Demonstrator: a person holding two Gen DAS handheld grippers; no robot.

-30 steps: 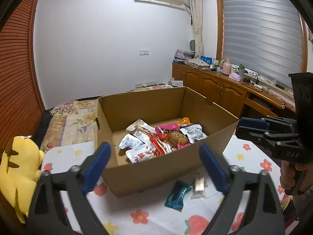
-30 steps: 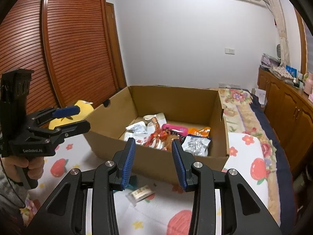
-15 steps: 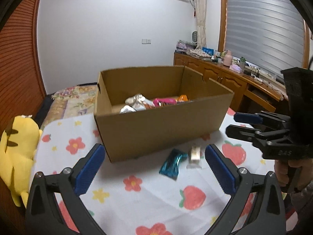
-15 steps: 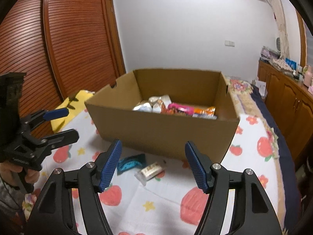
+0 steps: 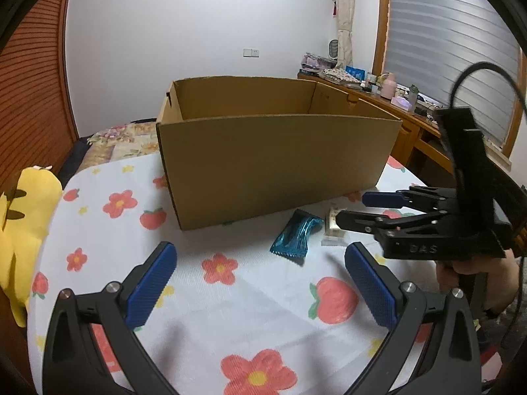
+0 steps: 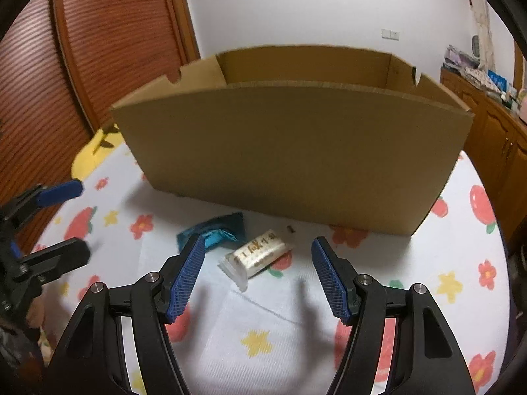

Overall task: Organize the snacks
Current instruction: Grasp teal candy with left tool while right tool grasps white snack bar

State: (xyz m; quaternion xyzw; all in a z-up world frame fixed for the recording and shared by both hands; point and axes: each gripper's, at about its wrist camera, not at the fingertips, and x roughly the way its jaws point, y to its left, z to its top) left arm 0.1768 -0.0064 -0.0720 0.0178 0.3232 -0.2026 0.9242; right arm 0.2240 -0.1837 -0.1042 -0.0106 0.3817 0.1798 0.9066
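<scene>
Our right gripper (image 6: 257,276) hangs low over the worktop (image 6: 296,329) with its blue pads spread and nothing pinched; the white bar (image 6: 258,256) lies on the cloth just ahead, in line with the gap between them. Our left gripper (image 5: 260,286) is spread wider still, also empty, above a bare patch of cloth nearer the front edge. In the left view we see the right gripper from the side, its tips just over the bar.

The teal packet (image 5: 296,235) lies just left of the bar, the two nearly touching, both close to the front wall of the box (image 5: 273,168). The box stands toward the back of the worktop, open at the top; from this low angle we cannot see inside it.

The worktop wears a white cloth (image 5: 197,296) printed with red flowers, strawberries and yellow stars. A yellow plush (image 5: 19,230) sits off its left edge. Behind the box a flowered bedspread (image 5: 125,138) runs to a white wall with a switch plate. A slatted wooden door (image 6: 108,33) fills the left side. Along the right wall a wood cabinet (image 5: 411,125) carries small clutter under a window with grey blinds (image 5: 451,46), a curtain hanging beside it.
</scene>
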